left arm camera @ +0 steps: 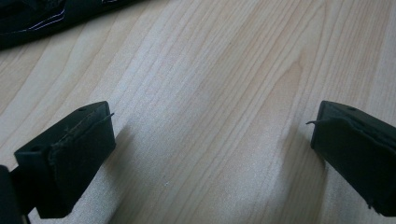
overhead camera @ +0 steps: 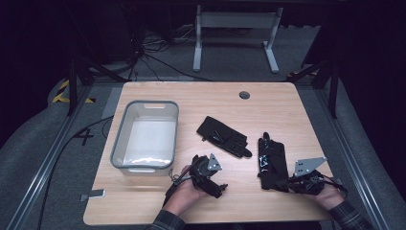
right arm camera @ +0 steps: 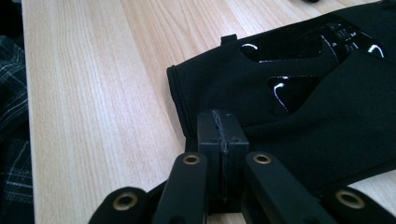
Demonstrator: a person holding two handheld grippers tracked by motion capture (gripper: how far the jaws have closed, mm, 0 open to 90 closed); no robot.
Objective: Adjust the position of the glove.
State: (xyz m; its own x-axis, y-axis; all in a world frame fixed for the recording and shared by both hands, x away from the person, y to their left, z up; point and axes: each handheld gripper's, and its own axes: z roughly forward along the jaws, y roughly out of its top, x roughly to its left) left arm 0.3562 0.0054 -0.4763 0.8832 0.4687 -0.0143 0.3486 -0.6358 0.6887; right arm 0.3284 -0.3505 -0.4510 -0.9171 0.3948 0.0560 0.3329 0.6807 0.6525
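Two black gloves lie on the wooden table (overhead camera: 158, 201). One glove (overhead camera: 224, 136) lies at the middle, angled. The other glove (overhead camera: 272, 163) lies to its right with its cuff toward me. My right gripper (overhead camera: 283, 184) is at that cuff. In the right gripper view, my right gripper (right arm camera: 220, 135) has its jaws pressed together on the cuff's hem of this glove (right arm camera: 303, 107). My left gripper (overhead camera: 218, 190) hovers low over bare wood near the front edge. In the left gripper view, my left gripper (left arm camera: 212, 140) is open with nothing between its jaws, and a strip of black glove (left arm camera: 42, 18) shows at the top left.
A grey-rimmed white bin (overhead camera: 117, 143) stands at the table's left, with nothing in it. A round cable hole (overhead camera: 244, 95) sits near the far edge. A plaid sleeve (right arm camera: 11, 140) shows at the left of the right gripper view. Table legs and cables lie on the floor beyond.
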